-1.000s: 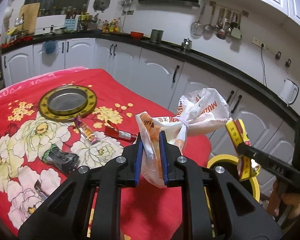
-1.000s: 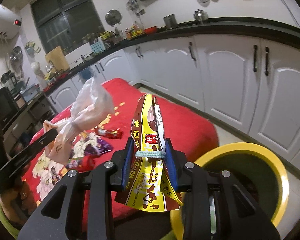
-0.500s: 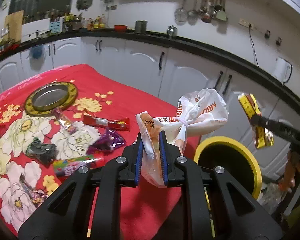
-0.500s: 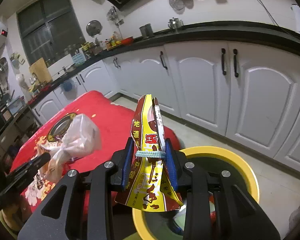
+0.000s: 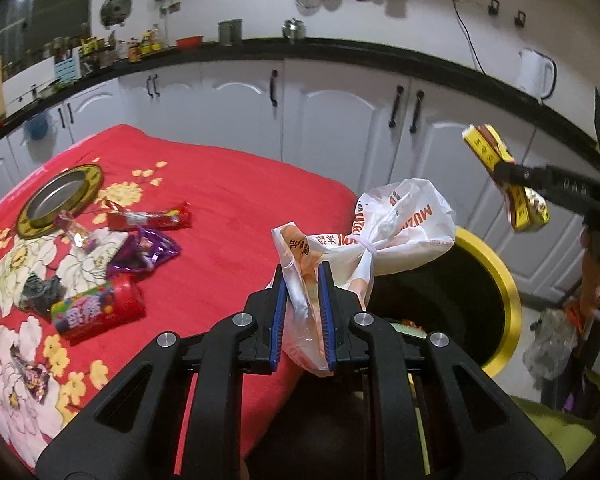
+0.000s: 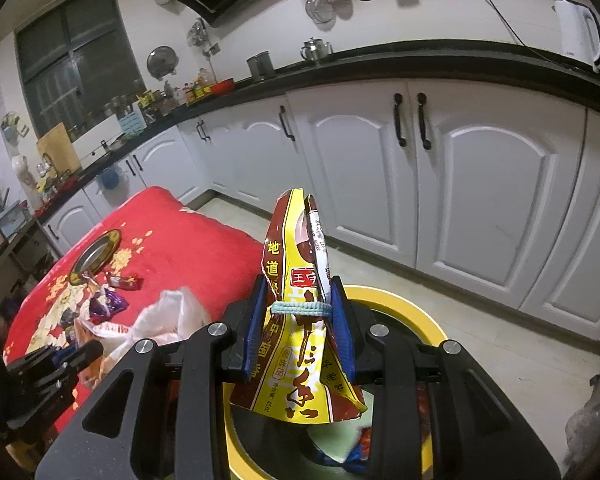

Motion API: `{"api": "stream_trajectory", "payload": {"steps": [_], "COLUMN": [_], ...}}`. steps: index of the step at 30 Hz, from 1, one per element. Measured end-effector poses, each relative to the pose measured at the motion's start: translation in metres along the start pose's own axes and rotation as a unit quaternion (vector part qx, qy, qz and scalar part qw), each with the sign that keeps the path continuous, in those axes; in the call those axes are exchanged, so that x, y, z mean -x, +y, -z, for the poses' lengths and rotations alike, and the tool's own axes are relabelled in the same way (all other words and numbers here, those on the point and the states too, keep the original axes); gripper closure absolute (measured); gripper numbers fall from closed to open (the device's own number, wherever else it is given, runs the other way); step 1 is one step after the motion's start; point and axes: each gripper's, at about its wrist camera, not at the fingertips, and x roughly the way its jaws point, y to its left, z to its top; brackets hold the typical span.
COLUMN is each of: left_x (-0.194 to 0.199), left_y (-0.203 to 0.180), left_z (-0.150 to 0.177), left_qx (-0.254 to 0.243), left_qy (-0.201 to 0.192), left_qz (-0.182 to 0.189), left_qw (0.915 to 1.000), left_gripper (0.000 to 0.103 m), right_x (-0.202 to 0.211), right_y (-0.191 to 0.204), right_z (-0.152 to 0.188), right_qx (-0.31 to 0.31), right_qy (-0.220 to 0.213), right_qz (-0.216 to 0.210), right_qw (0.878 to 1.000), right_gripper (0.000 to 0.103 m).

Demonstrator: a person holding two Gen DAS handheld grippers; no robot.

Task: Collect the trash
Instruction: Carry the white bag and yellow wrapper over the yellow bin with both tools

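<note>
Left wrist view: left claw (image 5: 303, 280) clenched on a white plastic bag (image 5: 396, 232) with orange print, tied at the neck with a band, its bulging end hanging just above the near rim of a round black bin with a yellow rim (image 5: 500, 280). To the left, a red flowered cloth over a low counter (image 5: 228, 200), carrying loose trash: a red candy tube (image 5: 100, 312), a purple wrapper (image 5: 144, 254), a long red wrapper (image 5: 148, 218), a dark crumpled wrapper (image 5: 40, 292), plus a round gold-rimmed metal dish (image 5: 60, 200). At upper right, right claw (image 5: 512, 174) gripping a yellow and brown packet (image 5: 500, 176) in the air, held beyond the bin. White cabinets and a dark worktop behind. Right wrist view: right claw (image 6: 298, 308) grasping the yellow and brown packet (image 6: 300, 320), upright, bound by a pale blue band, directly over the mouth of the yellow-rimmed bin (image 6: 412, 312); some scraps visible inside. At lower left, left claw (image 6: 80, 354) with the white bag (image 6: 168, 316), beside the bin, at the edge of the red cloth (image 6: 188, 248), wrappers farther back on it.
</note>
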Motion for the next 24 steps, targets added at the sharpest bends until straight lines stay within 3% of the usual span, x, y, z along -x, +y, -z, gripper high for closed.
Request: {"api": "stream_trajectory", "payload": {"steps": [12, 24], "left_x": [-0.023, -0.041], "left_y": [-0.045, -0.095], "left_z": [0.01, 0.028], "left_qx": [-0.059, -0.128], "left_qy": [0.036, 0.071], "left_qz": [0.018, 0.047], "left_qw": [0.9975, 0.9882], "left_gripper": [0.093, 0.093], "right_x": [0.004, -0.004], "right_y": [-0.024, -0.041], "right_z": [0.007, 0.01], "right_qx": [0.005, 0.0], "right_qy": [0.005, 0.024], "right_qz": [0.006, -0.005], "right_qw": [1.0, 1.0], "right_gripper": [0.073, 0.073]}}
